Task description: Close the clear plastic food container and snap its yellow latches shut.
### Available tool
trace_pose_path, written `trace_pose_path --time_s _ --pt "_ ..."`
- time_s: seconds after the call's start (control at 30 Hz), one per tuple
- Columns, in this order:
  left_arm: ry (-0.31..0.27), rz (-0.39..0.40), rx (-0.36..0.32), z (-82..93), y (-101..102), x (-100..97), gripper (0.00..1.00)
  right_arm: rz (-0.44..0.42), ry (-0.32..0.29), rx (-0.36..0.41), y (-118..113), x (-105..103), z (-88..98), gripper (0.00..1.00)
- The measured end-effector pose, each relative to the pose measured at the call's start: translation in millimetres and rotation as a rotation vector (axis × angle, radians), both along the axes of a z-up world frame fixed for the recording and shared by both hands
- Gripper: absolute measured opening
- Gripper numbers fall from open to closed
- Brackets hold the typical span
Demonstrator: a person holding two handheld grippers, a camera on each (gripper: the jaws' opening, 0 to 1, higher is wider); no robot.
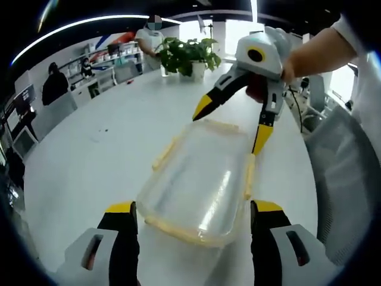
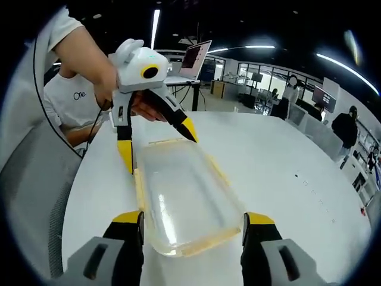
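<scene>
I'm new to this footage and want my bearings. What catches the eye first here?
The clear food container with yellow latches lies lid-on in the middle of the white table. The two grippers face each other over it: the left gripper open around its near end, the right gripper open over the far end. A potted plant stands beyond.

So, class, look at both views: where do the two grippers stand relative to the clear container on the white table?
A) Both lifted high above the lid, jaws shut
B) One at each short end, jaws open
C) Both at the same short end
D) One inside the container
B: in the left gripper view the left gripper straddles the container's near end, and the right gripper spreads open over the far end.
</scene>
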State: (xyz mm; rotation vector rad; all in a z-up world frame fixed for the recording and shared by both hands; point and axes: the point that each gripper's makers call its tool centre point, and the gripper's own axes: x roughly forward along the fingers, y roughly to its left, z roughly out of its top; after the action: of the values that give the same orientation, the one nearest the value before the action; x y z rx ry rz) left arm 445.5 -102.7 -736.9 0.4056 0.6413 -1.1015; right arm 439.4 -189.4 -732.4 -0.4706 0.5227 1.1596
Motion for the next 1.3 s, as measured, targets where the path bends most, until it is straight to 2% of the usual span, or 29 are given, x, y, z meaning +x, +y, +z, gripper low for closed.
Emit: trace_pose_path --time_s 0.23,0.3,0.37,0.57,0.6,0.67,0.77,0.97,1.3 --pt "-0.018 0.001 0.017 3.0 1 -2.2 0.85 -0.010 0.013 0.023 3 -4 7.9 0.69" --pt "-0.021 0.005 0.020 4.5 2 -2.7 0.86 -0.022 0.043 0.034 5 -7 8.2 0.69" --pt "-0.033 0.007 0.026 6.5 4 -2.3 0.86 -0.009 0.010 0.020 5 -7 9.5 0.70" --pt "-0.041 0.018 0.006 16.7 6 -6.0 0.87 -0.029 0.010 0.044 7 -8 19.4 0.75" --pt "-0.042 0.019 0.004 17.7 6 -6.6 0.88 -0.030 0.010 0.045 8 -8 19.8 0.76" --pt "-0.046 0.024 0.009 18.8 6 -7.2 0.91 -0.053 -0.003 0.036 6 -5 20.3 0.85" --pt "-0.045 0.045 0.001 22.4 5 -8.5 0.98 -0.121 0.021 0.040 4 -3 21.4 0.99" --pt "-0.030 0.062 -0.067 36.8 -4 -18.8 0.99 -0.147 0.014 0.047 2 -9 29.1 0.99" --pt "-0.055 0.063 -0.075 49.3 -7 -35.2 0.99 -0.145 -0.011 0.061 5 -27 42.9 0.99"
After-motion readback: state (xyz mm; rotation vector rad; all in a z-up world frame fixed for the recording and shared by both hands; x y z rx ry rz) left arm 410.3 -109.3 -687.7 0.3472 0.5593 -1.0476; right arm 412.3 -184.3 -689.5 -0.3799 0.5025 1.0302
